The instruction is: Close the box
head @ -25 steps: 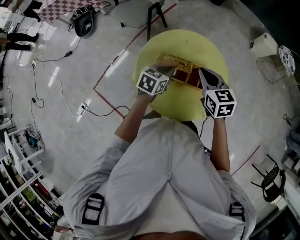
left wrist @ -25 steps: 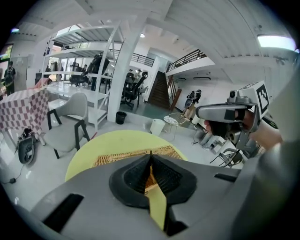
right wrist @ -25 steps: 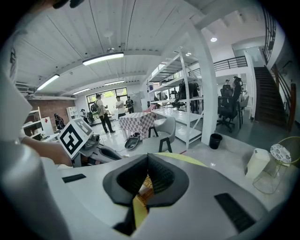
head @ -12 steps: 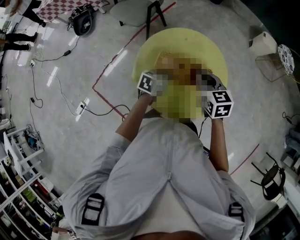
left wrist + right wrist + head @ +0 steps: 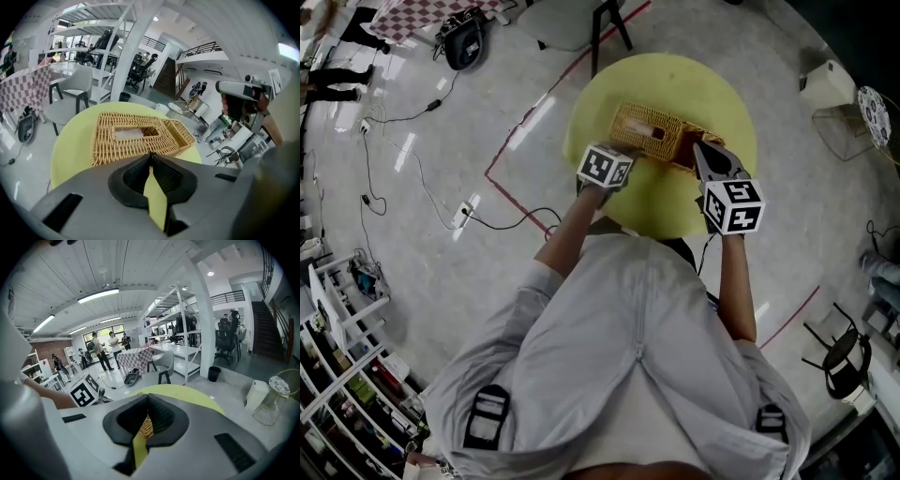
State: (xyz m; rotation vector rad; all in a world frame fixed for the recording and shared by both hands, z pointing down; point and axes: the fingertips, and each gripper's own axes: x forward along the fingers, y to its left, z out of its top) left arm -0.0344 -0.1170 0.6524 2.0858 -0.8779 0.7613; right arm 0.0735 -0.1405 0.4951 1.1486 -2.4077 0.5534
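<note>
Box point(image 5: 654, 134) on table point(image 5: 675, 202), just beyond both grippers. Left gripper point(image 5: 150, 153) pressed together, empty; right gripper point(image 5: 146, 398) likewise, at box's right end. Risk: uneven push skids box, leaving end flap point(image 5: 180, 133) ajar.

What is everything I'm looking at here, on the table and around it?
round table: one, yellow, centre
wicker box: one, tan, on the table
chair: one, grey, beyond the table
bag: one, black, on the floor beside the chair
people: several, far off in the hall
left gripper: one, grey, jaws together, empty, facing the box
right gripper: one, grey, jaws together, by the box's right end
</note>
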